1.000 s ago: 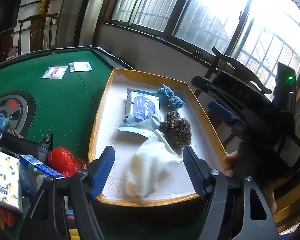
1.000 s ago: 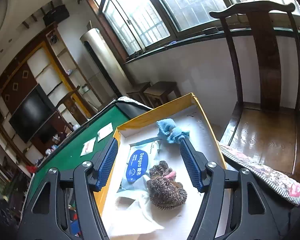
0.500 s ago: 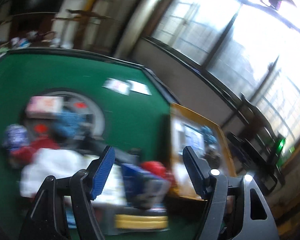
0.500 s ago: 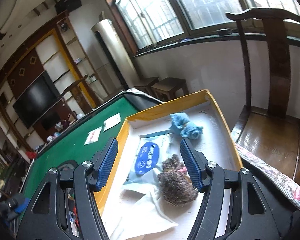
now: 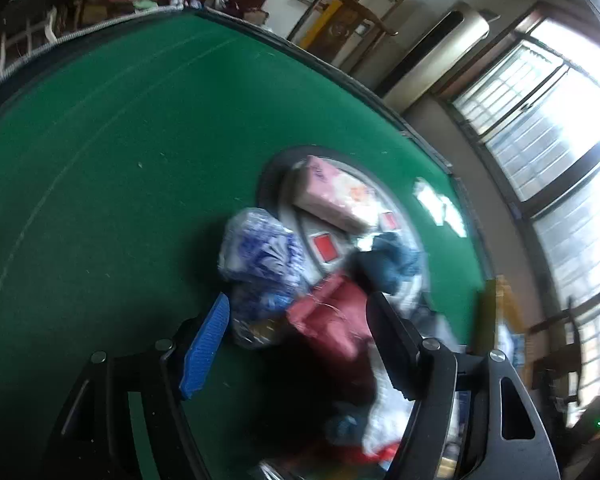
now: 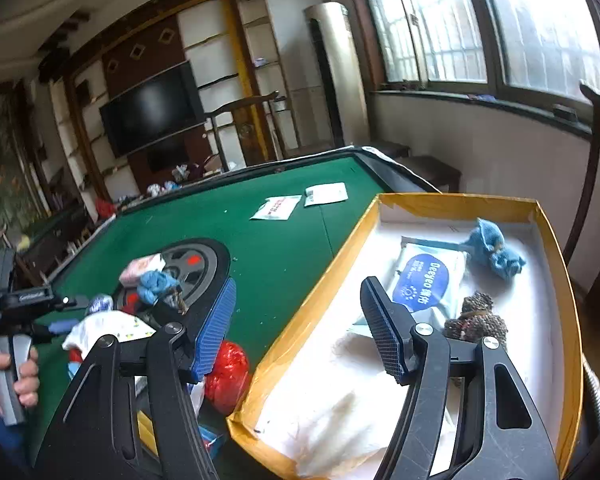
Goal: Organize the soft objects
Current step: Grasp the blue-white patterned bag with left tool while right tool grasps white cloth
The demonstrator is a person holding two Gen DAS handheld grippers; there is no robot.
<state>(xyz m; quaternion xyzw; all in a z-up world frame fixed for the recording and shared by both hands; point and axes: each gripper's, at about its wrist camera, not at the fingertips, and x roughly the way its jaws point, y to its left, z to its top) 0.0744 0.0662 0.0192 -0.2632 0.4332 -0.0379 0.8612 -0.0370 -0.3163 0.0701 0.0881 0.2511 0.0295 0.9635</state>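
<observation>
Leftmost in the right wrist view, the left tongs (image 6: 62,326) are gripped in a hand (image 6: 10,376) over a jumbled pile on the green felt bench (image 6: 276,256); their spread is hard to judge from there, but the left wrist view shows them apart (image 5: 296,344), empty, poised above a crinkly blue-and-white plastic bag (image 5: 256,256) and a dull red soft pouch (image 5: 332,320), both blurred. Beyond these lies a pink rectangular pack (image 5: 332,200) on a round grey disc with red squares (image 5: 324,248), its print unreadable, and a bunched blue cloth (image 5: 392,260). Further right in the right wrist view, the right tongs (image 6: 296,328) hang open with nothing between the ribbed blue pads, straddling the rim of a shallow cardboard tray (image 6: 316,312) — yellow-edged, white inside. A shiny red crumpled ball (image 6: 226,376) sits just outside that rim. Within the tray, from left to right: a soft white cloth (image 6: 340,412), a pale wipes pack (image 6: 424,280) whose blue oval label reads "Deeyeo", a bristly brown hedgehog-like toy (image 6: 476,320), and a fuzzy blue plush (image 6: 496,254) near the far corner. Two flat white sachets (image 6: 300,202) rest on the felt — text too small to read.
</observation>
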